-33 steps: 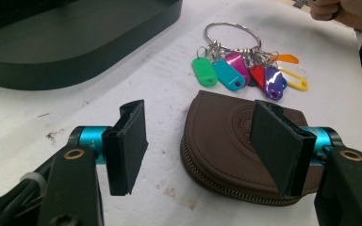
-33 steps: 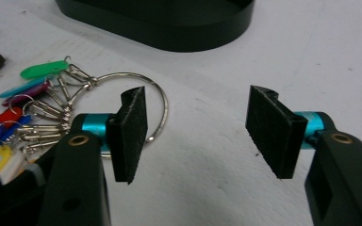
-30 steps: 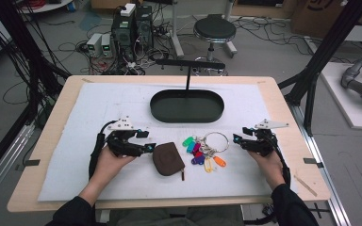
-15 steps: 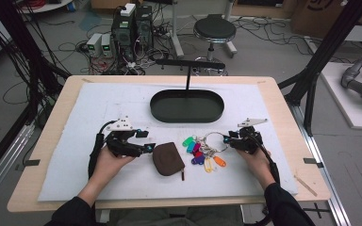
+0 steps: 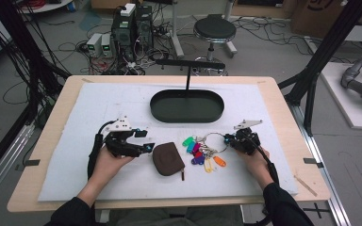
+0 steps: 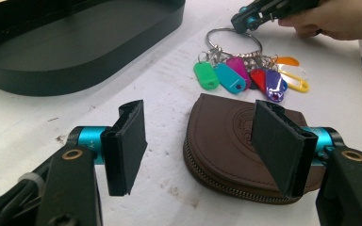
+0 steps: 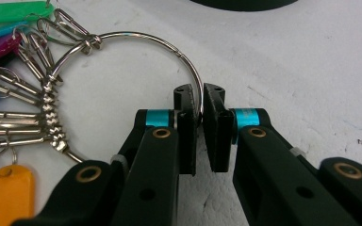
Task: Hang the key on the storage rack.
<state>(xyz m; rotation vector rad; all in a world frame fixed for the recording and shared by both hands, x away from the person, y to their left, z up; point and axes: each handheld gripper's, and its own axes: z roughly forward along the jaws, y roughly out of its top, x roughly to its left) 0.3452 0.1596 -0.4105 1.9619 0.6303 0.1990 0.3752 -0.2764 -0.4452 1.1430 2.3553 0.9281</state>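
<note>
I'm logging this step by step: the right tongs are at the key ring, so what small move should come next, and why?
Probably a short lift of the right tongs. Their jaws have just been closing and now pinch the wire of the key ring, which lies flat on the white mat with its coloured tags spread out. Raising it a little would show whether the grip holds. The left tongs stand open by the brown pouch.

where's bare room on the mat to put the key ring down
Free: the mat left of the black tray, and the strip right of it. Crowded: the front middle, where brown pouch and key ring lie between both grippers.
</note>
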